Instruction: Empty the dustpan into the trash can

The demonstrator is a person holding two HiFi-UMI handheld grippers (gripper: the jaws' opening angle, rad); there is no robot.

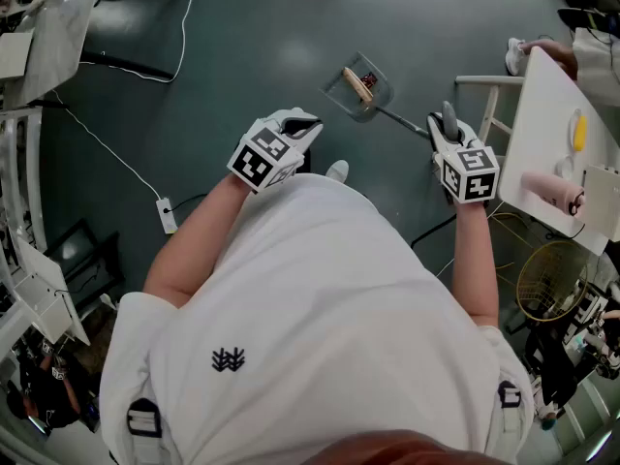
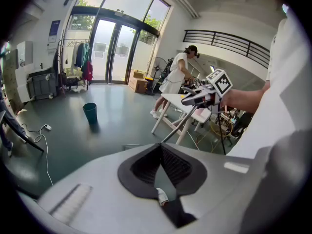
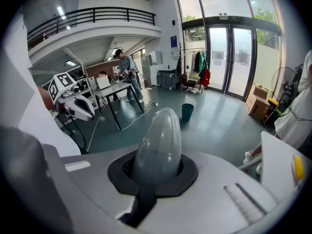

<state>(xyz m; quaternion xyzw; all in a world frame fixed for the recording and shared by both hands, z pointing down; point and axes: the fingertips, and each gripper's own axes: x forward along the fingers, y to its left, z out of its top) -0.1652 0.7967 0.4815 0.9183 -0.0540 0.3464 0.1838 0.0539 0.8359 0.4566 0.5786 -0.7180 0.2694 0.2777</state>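
Observation:
A clear dustpan [image 1: 360,90] with bits of litter in it hangs over the dark floor ahead of me, on a thin rod [image 1: 402,119]. My right gripper [image 1: 446,124] is shut on the rod's grey handle [image 3: 158,145], which fills the jaws in the right gripper view. My left gripper [image 1: 302,126] hangs to the left of the pan, apart from it, jaws together on nothing. A small dark green trash can [image 2: 89,112] stands far off on the floor, and the right gripper view also shows the trash can [image 3: 187,112]. It is outside the head view.
A white table [image 1: 542,114] stands close on my right, with a yellow thing [image 1: 578,131] and a pink object [image 1: 552,190] on it, and a wire basket [image 1: 552,279] below. A cable with a power strip [image 1: 167,213] lies at left. A person [image 2: 173,82] stands at a far table.

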